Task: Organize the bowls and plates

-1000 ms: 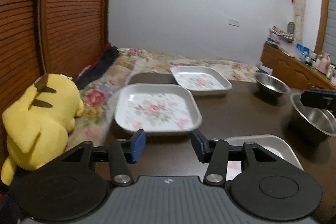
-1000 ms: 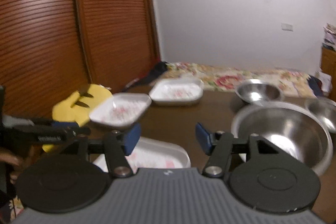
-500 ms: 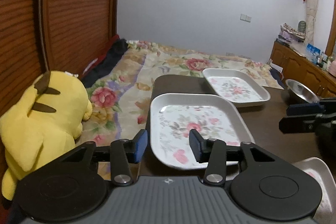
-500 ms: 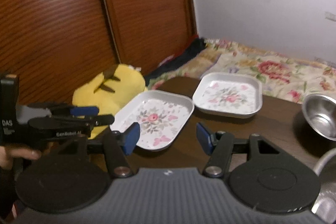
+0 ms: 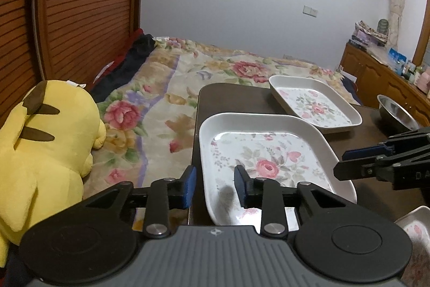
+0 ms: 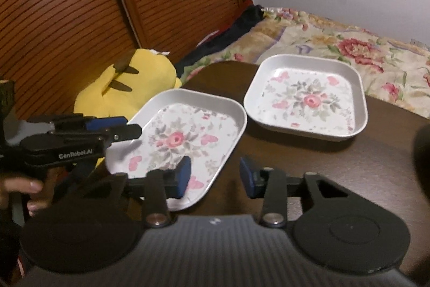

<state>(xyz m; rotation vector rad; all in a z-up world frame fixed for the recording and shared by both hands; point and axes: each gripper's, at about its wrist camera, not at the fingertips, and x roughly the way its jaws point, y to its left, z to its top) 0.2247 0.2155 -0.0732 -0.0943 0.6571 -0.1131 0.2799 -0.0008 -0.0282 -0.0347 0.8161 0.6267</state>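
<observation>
We hold our left claw (image 5: 214, 186) spread at the near left corner of the closer flowered plate (image 5: 268, 163). Its left finger hangs out past the edge of the dark bench (image 5: 231, 98), its right finger over the plate's floor, and the plate's left rim runs between them. We cannot tell whether either pad touches the plate.

Our right claw (image 6: 215, 176) is spread too, pinching nothing. Its left pad (image 6: 181, 176) sits over the near right edge of that same plate (image 6: 185, 141), while the right finger hangs over bare bench (image 6: 322, 152). In the left view this claw (image 5: 346, 162) comes in from the right, just beside the plate's right rim.

A second flowered plate (image 6: 306, 98) lies farther back on the bench, just beside the first but apart from it. In the left view the corner of a third flowered plate (image 5: 416, 226) shows at the lower right, and a steel bowl (image 5: 395, 112) sits at the right behind the right claw.

To the left of the bench, a yellow plush toy (image 5: 40, 152) lies on a bed with a flowered blanket (image 5: 166, 104), against slatted wooden doors (image 5: 80, 4).
</observation>
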